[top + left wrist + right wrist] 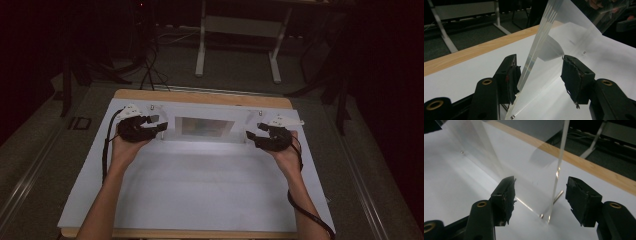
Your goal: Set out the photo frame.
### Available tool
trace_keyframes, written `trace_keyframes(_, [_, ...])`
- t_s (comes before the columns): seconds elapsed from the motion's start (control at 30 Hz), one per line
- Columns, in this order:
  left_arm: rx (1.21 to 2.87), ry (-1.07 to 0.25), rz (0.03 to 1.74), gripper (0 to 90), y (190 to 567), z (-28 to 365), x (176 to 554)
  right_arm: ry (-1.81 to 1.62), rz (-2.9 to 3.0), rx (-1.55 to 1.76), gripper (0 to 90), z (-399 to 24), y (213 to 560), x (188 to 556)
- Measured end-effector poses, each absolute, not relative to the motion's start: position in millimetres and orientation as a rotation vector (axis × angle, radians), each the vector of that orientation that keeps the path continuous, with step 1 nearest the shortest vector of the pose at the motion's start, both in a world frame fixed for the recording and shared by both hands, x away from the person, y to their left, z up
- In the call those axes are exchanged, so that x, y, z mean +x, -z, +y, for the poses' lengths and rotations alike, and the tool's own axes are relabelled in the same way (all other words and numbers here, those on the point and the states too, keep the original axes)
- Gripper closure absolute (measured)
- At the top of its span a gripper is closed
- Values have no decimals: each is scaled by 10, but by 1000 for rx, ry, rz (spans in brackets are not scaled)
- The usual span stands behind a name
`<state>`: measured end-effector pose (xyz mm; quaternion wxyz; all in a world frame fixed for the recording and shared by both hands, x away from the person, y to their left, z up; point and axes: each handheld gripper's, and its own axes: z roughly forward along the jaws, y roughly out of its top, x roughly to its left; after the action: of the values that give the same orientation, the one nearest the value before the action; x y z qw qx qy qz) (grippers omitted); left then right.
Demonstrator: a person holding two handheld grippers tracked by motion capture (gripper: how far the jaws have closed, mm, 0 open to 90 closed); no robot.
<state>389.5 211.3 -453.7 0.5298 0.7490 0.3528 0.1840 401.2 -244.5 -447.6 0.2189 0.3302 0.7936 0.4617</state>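
Note:
A clear acrylic panel (205,127) stands upright on a white sheet (200,185) that covers the wooden table (200,96). My left gripper (159,125) is at the panel's left end and my right gripper (251,136) is at its right end. In the left gripper view the panel's edge (544,27) rises between the open jaws of the left gripper (540,72); it passes close by one pad (511,75) and well clear of the other. In the right gripper view the panel's edge (559,162) stands inside the open right gripper (540,192), and neither pad touches it.
A rounded clear foot (550,50) braces the panel, and a small metal pin (557,195) lies at its base. Beyond the table's far edge stand a white metal frame (237,30) and loose cables (150,65) on the dark floor.

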Motion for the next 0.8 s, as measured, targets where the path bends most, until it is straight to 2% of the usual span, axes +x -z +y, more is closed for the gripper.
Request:
trace_keyframes(0.27, [1769,-430,835,448,4620,2091,3974,-1406,2194,868,478,-2374,4579,4157])
trace_keyframes(0.8, [1742,-500,850,458,4646,2036,4015,-1362,2106,881,467,-2285,4610,4167])
